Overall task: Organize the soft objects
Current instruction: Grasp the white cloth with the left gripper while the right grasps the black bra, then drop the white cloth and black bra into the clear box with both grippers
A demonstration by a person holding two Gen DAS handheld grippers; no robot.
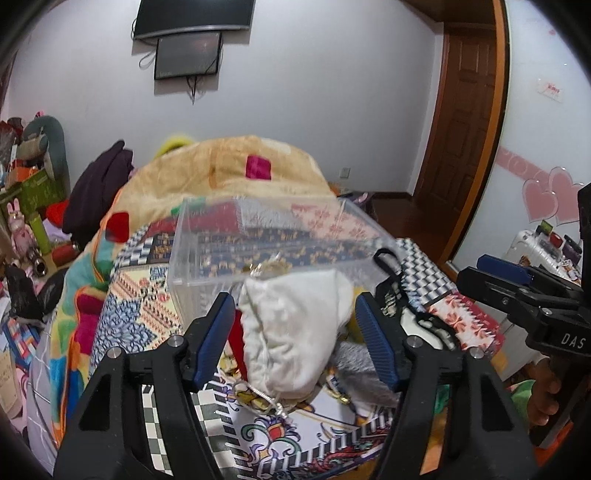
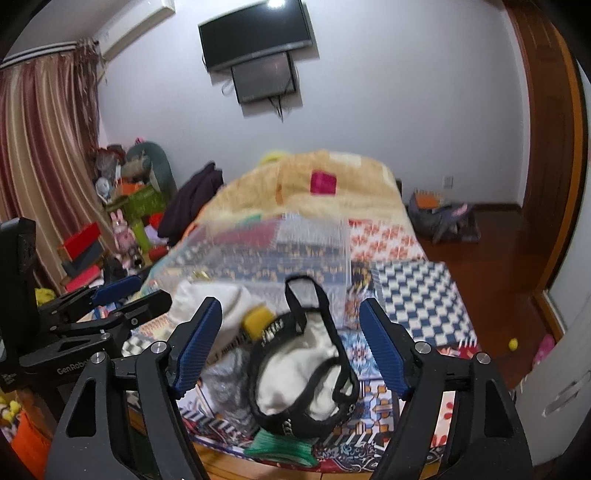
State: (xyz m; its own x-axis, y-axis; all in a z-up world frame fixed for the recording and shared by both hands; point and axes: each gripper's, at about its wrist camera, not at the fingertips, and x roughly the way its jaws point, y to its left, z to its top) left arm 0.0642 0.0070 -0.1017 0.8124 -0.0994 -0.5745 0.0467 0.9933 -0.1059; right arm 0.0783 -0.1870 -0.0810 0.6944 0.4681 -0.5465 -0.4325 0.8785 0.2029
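- White walls (image 2: 388, 92); a dark television (image 2: 256, 33) hangs high, a smaller screen (image 2: 264, 77) just under it.
- Striped red-brown curtain (image 2: 40, 147) at the left.
- Brown wooden door (image 1: 465, 122) at the right, dark wood floor (image 2: 491, 273) below.
- Bed (image 2: 417, 306) under patchwork covers; a beige blanket (image 2: 295, 184) heaped at its far end.
- Pink heart decals (image 1: 550, 195) on a pale panel.

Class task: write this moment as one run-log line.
left gripper: open, astride white cloth pouch | right gripper: open, over black-trimmed white bag | clear plastic box: on bed behind
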